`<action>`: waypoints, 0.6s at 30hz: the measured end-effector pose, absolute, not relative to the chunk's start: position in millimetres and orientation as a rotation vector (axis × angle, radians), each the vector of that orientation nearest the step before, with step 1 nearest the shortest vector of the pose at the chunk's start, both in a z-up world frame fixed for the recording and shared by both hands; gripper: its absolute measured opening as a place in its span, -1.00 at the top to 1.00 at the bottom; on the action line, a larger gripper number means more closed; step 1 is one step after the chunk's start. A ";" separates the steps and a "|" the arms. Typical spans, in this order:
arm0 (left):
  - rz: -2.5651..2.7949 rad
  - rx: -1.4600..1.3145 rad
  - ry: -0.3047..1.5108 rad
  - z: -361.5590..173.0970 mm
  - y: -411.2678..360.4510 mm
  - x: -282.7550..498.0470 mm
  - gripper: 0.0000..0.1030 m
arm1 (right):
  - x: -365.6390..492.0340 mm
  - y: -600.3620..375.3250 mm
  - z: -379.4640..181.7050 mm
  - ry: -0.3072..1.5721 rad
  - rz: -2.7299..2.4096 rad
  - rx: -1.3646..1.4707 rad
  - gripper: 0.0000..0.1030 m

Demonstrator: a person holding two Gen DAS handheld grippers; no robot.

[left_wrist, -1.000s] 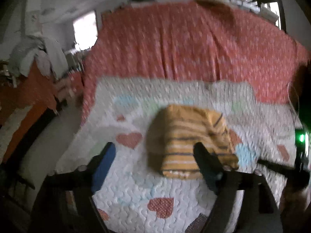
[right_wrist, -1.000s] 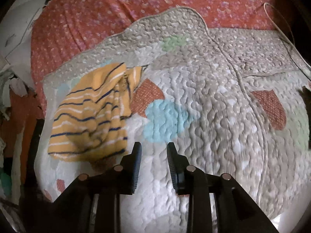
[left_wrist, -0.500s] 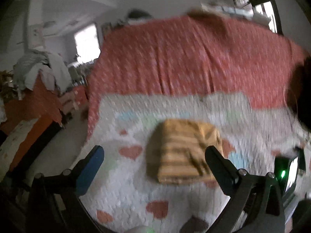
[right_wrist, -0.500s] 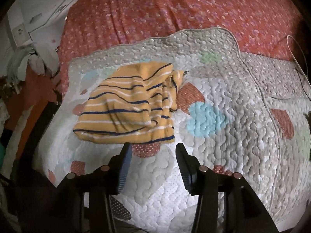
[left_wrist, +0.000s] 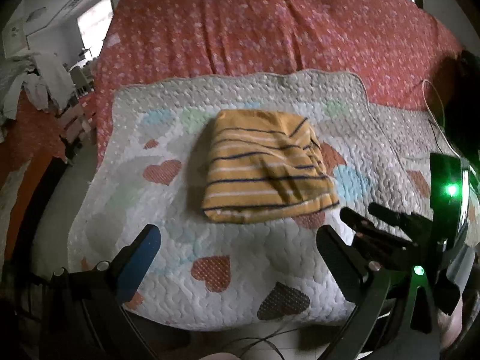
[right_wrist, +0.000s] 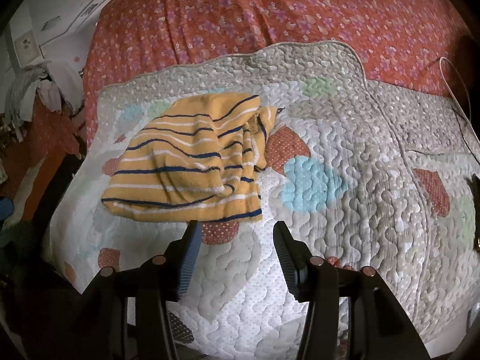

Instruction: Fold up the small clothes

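Your left gripper (left_wrist: 237, 240) gapes wide and your right gripper (right_wrist: 235, 234) is half open; both are empty, hovering over the quilt's (left_wrist: 240, 297) near edge beside the folded striped shirt (left_wrist: 267, 169).

quilt (left_wrist: 99, 198) near edge cut off | garment (right_wrist: 186, 162) underlayers hidden | dark object (right_wrist: 475, 210) perhaps a device

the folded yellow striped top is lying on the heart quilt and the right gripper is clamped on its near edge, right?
Not clamped. In the right wrist view the right gripper is open and holds nothing, its fingers apart just short of the near edge. The folded yellow striped top does lie on the heart quilt.
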State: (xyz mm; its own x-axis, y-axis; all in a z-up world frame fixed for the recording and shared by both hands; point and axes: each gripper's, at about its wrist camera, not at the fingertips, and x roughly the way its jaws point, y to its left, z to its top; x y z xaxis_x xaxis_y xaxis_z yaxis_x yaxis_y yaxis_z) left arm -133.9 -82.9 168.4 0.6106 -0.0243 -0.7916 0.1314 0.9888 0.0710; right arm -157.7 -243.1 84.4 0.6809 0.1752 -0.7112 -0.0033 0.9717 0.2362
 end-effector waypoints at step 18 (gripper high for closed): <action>-0.113 0.114 0.984 146.5 -80.5 -130.0 -1.00 | -153.1 -241.9 75.4 0.845 0.098 0.195 -0.08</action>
